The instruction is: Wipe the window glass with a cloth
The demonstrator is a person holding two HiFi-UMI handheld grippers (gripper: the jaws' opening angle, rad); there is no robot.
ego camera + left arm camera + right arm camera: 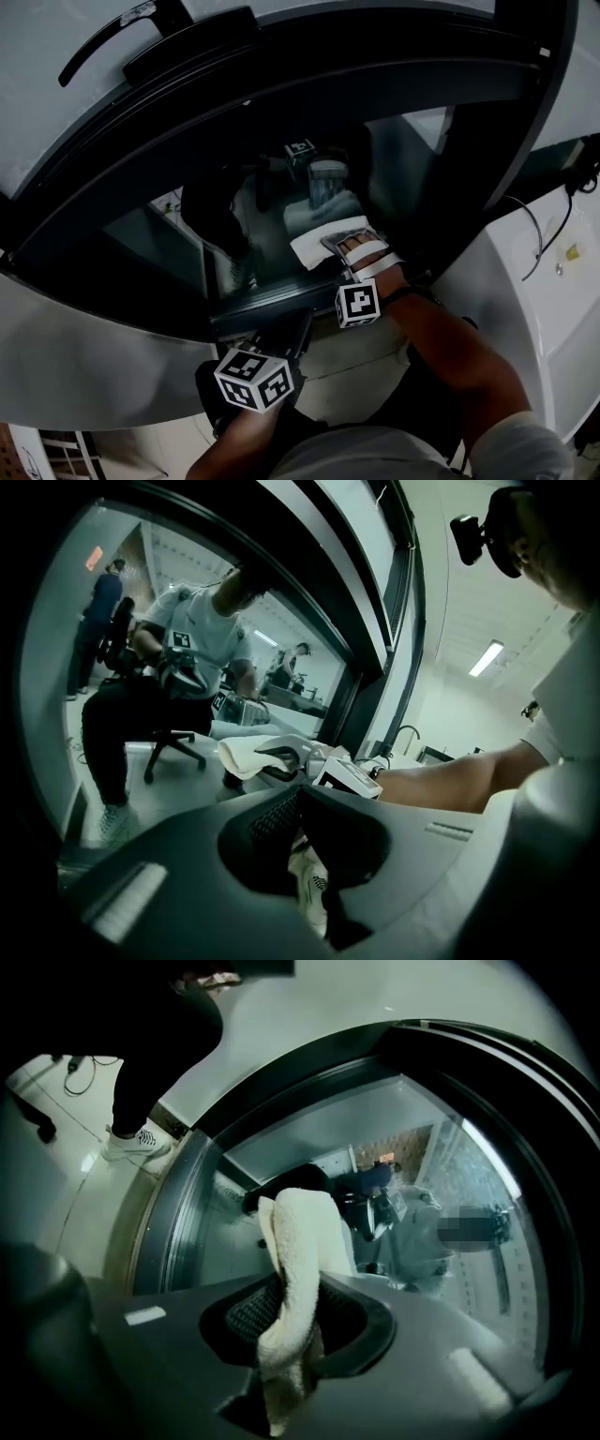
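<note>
Window glass (178,234) in a dark frame (281,89), with a white cloth (314,246) held against the pane near its lower edge.

The glass reflects a person on a swivel chair (155,682) and the room behind. Below the frame lies a pale sill (84,375). The right gripper (349,242) has its jaws clamped on one end of the terry cloth, and the free end stands up towards the pane. The left gripper (298,794) hangs lower, just under the frame's bottom rail, jaws drawn together on nothing. Each gripper carries a marker cube, right (357,303) and left (255,380), printed with black-and-white square patterns rather than lettering.
</note>
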